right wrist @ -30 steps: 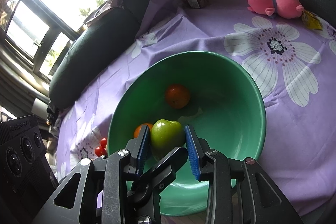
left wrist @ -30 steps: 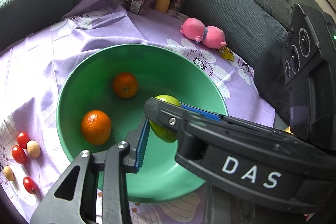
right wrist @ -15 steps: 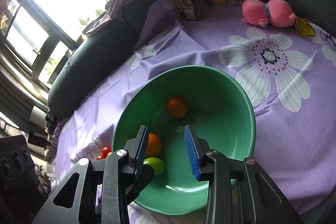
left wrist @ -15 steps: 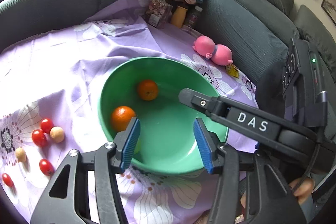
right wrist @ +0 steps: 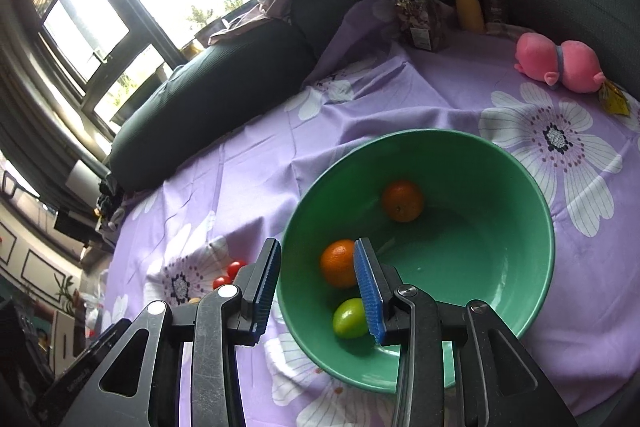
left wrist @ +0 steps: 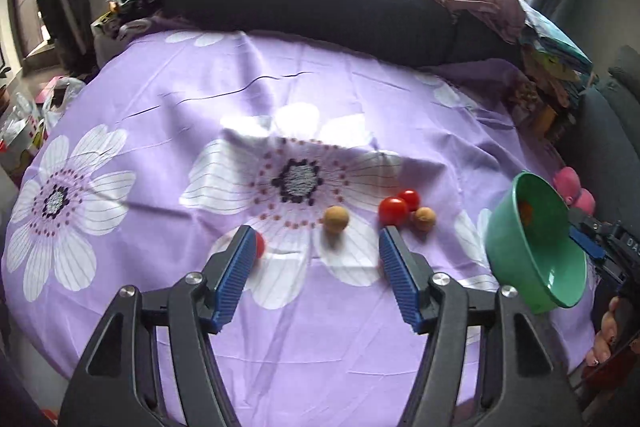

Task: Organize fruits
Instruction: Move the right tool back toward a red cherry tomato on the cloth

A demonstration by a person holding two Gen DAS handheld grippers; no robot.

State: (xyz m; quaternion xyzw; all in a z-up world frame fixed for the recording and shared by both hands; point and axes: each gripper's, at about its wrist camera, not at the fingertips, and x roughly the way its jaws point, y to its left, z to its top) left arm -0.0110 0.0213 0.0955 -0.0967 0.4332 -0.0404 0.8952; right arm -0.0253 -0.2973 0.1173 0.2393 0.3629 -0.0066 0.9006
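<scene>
Left gripper (left wrist: 314,267) gapes wide and empty, lower centre; the tan fruit (left wrist: 335,220) just beyond looks light, round, apt to roll — pinch across its middle. Right gripper (right wrist: 316,287) also open, empty.

Open purple cloth (left wrist: 168,115) is seen ahead of the left gripper (left wrist: 314,277); a beige ball (left wrist: 335,218) and tomatoes (left wrist: 394,211) lie near its fingers (left wrist: 394,267).
</scene>
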